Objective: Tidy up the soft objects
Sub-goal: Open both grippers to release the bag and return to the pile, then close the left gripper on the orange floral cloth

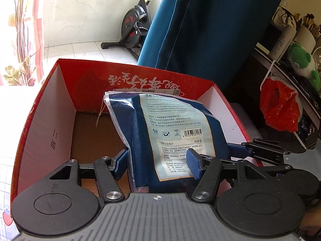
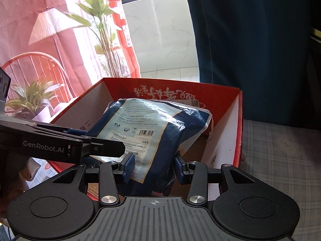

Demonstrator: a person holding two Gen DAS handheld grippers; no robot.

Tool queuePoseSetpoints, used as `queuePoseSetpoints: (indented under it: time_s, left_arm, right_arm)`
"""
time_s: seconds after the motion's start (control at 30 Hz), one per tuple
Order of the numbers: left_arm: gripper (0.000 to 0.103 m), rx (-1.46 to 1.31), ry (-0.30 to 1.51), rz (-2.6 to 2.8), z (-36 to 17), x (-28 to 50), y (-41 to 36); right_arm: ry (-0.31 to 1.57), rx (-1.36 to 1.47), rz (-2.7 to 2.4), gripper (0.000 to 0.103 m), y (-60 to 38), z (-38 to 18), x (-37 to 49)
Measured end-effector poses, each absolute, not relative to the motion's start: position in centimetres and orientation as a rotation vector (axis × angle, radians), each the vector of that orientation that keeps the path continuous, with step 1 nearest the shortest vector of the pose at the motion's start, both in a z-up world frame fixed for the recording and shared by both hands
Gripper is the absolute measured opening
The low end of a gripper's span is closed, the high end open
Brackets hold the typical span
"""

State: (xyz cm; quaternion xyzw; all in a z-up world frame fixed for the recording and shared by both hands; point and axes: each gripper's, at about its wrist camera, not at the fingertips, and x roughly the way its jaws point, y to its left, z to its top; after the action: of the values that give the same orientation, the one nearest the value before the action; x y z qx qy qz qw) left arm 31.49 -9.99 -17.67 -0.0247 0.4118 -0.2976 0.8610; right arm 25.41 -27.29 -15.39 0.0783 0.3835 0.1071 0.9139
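While the blue packet (image 1: 172, 132) of cotton pads hangs over the red box (image 1: 66, 76), the right gripper (image 2: 153, 165) pinches its near end; the left gripper (image 1: 158, 160) jaws stand spread around it; placing step, so next calls for lowering and release.

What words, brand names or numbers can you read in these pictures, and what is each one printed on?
"GenRobot.AI": side of the left gripper.
"6 972378 331571": barcode on the blue packet.
"湿敷化妆棉片": packet's label heading.
"Tensile Touch": packet's English line; the rest is too small to read.
"二箱": red box inner wall.
Upside-down brush lettering on the box's far wall: unreadable.
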Motion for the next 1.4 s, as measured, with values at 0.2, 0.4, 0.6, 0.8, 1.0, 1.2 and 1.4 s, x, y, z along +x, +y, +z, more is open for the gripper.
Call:
queuePoseSetpoints:
  time_s: [0.2,0.4,0.6,0.8,1.0,1.2,1.4]
  left_arm:
    - [0.065,-0.005,0.870,-0.595,-18.1,31.4,-10.4]
    - [0.065,0.005,0.830,-0.571,-17.1,30.1,-9.1]
    - [0.065,0.007,0.768,-0.538,-15.3,26.7,-7.3]
    - [0.065,0.006,0.722,-0.523,-13.7,21.6,-4.9]
    - [0.065,0.012,0.729,-0.544,-14.6,15.8,-3.4]
    - [0.061,-0.036,0.763,-0.512,-17.2,11.5,-1.7]
    - [0.058,-0.040,0.796,-0.491,-19.4,9.6,-0.2]
  right_arm:
    - [0.808,0.115,0.194,0.040,-26.3,-15.9,25.3]
    - [0.776,0.039,0.152,0.043,-26.0,-14.9,23.8]
    - [0.708,0.065,0.156,0.043,-26.0,-12.9,20.8]
    - [0.627,0.057,0.206,0.043,-24.9,-10.6,15.8]
    - [0.607,0.091,0.256,0.043,-23.6,-10.6,10.6]
    - [0.661,0.104,0.290,0.043,-21.4,-13.5,6.0]
    - [0.724,0.066,0.278,0.043,-20.2,-16.6,2.8]
